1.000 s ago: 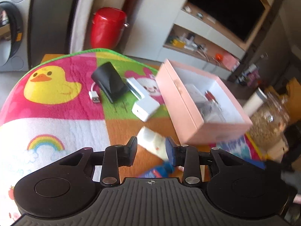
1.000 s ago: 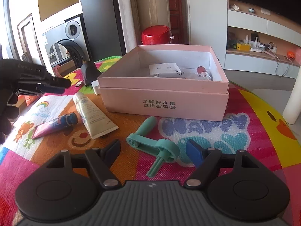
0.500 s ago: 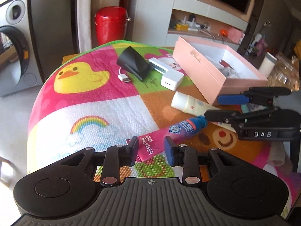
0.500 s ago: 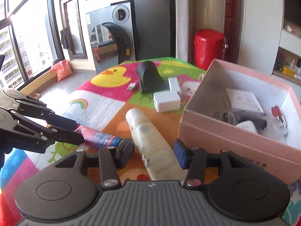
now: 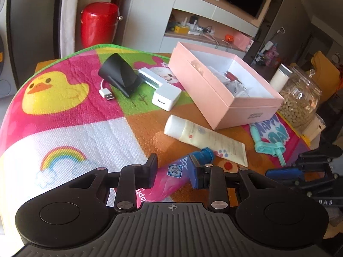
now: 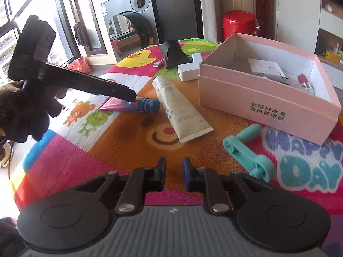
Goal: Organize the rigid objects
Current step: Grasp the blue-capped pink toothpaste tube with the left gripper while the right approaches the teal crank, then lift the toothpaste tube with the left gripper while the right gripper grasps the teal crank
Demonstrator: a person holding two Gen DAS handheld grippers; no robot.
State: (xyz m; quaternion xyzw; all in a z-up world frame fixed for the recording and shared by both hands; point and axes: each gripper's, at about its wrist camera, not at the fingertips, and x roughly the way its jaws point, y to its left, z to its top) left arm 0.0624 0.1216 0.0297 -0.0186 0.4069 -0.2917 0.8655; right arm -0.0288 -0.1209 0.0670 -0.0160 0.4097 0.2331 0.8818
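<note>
While the left hand-held gripper (image 5: 174,172) straddles the pink tube (image 5: 169,178), the cream tube (image 5: 205,138) lies beside.

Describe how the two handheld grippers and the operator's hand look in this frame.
Both the left gripper and the right gripper are black, with round pivot discs, silver screws, a ribbed grey body, and one black and one blue finger pad. White "DAS" lettering marks the right one's side. The hand wears a dark glove.

— What lies by the left tongs (image 5: 173,172)?
— A capped tube (image 5: 171,178) between their fingers; ahead, a bigger tube (image 5: 205,138), then the open box (image 5: 223,95)

— And the right tongs (image 6: 174,174)?
— The roller tool (image 6: 248,152) lies just to their right, the box (image 6: 265,105) behind it
</note>
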